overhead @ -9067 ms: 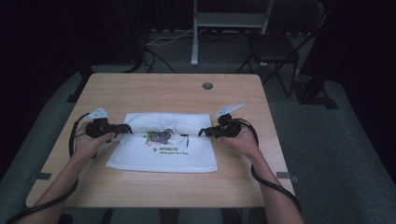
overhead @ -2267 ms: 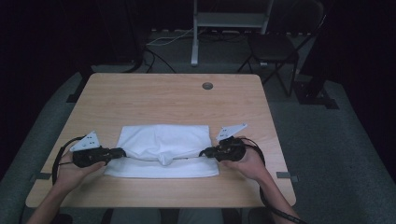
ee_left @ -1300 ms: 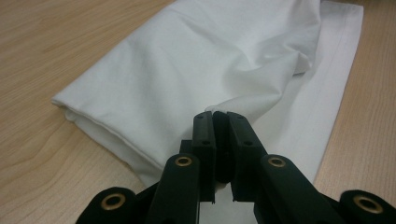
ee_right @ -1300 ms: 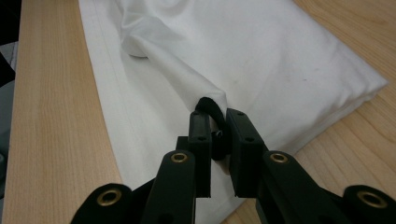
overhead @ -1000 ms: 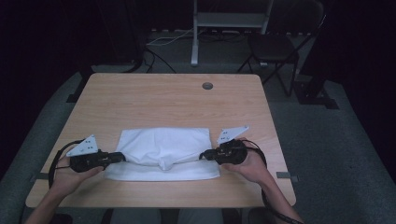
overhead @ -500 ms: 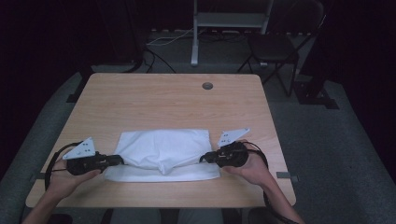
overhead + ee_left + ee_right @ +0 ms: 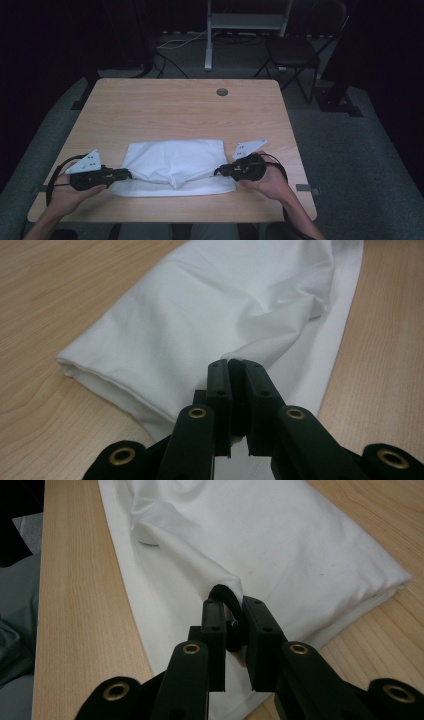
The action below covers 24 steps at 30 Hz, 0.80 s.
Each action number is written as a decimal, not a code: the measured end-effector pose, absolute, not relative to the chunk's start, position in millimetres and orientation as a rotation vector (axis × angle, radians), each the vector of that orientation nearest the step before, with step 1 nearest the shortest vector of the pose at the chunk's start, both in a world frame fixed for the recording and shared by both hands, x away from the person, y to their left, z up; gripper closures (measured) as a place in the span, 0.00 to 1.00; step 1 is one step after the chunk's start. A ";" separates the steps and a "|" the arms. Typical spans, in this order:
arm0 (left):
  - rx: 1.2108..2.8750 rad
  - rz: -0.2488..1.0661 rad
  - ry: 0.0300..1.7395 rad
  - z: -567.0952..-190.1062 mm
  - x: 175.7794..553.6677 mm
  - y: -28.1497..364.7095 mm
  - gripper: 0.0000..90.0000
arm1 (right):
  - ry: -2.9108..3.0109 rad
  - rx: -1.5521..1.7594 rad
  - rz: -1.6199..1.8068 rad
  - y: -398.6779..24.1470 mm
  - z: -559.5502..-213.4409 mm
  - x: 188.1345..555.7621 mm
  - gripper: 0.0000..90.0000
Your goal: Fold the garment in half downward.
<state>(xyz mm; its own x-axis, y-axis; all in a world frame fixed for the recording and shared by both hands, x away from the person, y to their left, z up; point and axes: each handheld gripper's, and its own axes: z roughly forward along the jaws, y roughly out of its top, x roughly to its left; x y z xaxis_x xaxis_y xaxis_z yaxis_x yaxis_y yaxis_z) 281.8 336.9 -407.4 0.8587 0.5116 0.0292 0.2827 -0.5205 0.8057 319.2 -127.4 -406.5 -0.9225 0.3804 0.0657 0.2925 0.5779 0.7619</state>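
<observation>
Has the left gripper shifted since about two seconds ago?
Yes. The left gripper, shut on the white cloth, has come toward the table's near edge and slightly leftward.

From above, the room around me was nearly black; light fell only on the counter [image 7: 175, 107], whose wood looked evenly lit and a little dull, with no hard glare. The white cloth [image 7: 172, 162] was the brightest thing there, close to washed out, its folds barely showing. The picture was soft and grainy, and the floor [image 7: 350, 150] faded into murk. In my two gripper views the light was brighter and diffuse, the creases cast gentle grey shadows, and my black jaws at the bottom edge were sharp with faint sheen.
</observation>
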 end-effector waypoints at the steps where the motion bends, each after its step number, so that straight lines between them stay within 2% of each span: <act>1: 2.150 0.325 0.573 -407.9 281.4 336.8 0.93 | 2.700 0.574 1.261 -127.2 -406.8 318.6 0.90; 24: 2.235 0.257 0.605 -426.7 279.9 338.7 0.92 | 2.783 0.519 1.119 -125.5 -419.5 314.1 0.89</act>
